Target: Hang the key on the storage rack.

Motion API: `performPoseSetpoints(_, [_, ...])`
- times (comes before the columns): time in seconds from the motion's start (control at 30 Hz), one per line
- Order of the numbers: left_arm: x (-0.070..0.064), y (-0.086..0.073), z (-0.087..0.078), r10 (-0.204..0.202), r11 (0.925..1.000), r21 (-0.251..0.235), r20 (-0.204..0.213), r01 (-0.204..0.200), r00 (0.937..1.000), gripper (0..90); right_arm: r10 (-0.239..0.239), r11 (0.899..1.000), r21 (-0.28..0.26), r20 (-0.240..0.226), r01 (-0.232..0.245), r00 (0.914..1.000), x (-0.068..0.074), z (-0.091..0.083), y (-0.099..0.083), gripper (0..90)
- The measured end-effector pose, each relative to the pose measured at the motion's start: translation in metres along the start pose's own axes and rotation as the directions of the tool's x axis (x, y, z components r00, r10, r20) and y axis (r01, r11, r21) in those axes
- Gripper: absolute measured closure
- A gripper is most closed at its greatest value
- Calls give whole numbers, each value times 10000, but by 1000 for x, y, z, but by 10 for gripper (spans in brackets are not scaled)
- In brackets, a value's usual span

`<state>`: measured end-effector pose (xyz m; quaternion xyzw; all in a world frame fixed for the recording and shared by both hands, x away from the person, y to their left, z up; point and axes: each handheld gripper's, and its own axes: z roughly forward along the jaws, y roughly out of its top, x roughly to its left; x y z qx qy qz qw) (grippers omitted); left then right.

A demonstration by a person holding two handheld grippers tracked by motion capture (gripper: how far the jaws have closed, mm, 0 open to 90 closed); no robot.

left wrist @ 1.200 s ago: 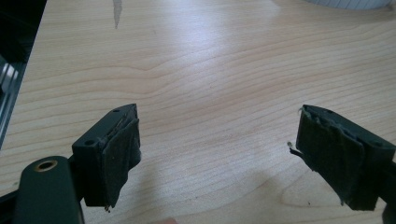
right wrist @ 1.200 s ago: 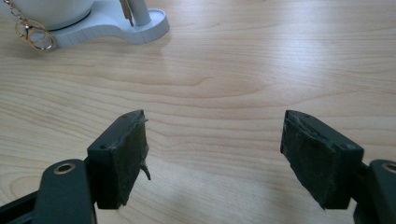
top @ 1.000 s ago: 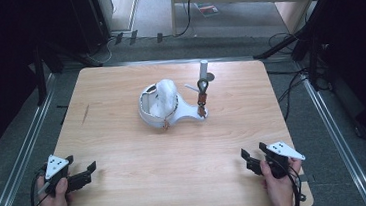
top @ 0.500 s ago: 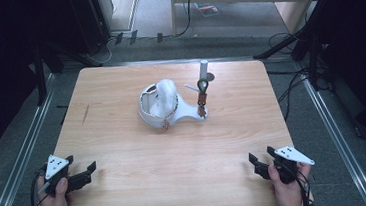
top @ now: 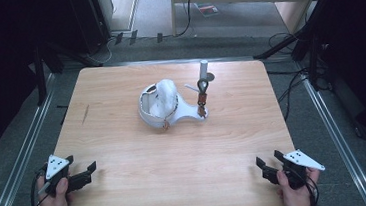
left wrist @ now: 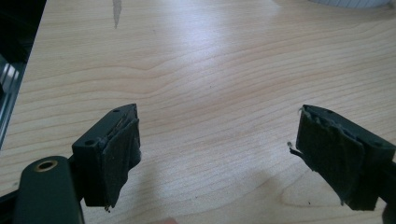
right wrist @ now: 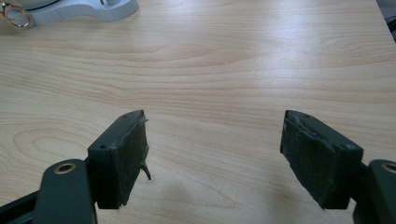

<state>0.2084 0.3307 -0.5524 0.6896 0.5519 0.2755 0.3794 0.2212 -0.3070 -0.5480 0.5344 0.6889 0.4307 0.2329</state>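
Note:
A white stand [top: 171, 109] with a rounded white form on it sits at the middle of the wooden table [top: 125, 153]. A short white post [top: 202, 70] rises at its right, with a ring and a brown strap [top: 201, 97] hanging from it. A gold ring [top: 165, 126] lies at the stand's front, and also shows as a gold ring [right wrist: 16, 17] beside the white base [right wrist: 88, 11] in the right gripper view. My left gripper [top: 88, 174] rests open at the near left corner; the left gripper [left wrist: 215, 158] holds nothing. My right gripper [top: 266, 166] is open at the near right; the right gripper [right wrist: 212, 158] holds nothing.
Metal rails [top: 22, 157] run along both sides of the table. Black tripod legs and cables [top: 291, 48] stand on the floor behind and to the right. A dark mark [top: 85, 114] streaks the wood at the left.
The right hand and its gripper have drawn back toward the near edge and slightly right. The left gripper and the stand have stayed put.

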Motion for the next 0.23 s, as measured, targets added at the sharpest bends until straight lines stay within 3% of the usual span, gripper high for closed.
performPoseSetpoints(0.23, [0,0,0,59,10000,-7,-26,-59,10000,146,-21,9997,243,149,17,9999,2,2,1,236])
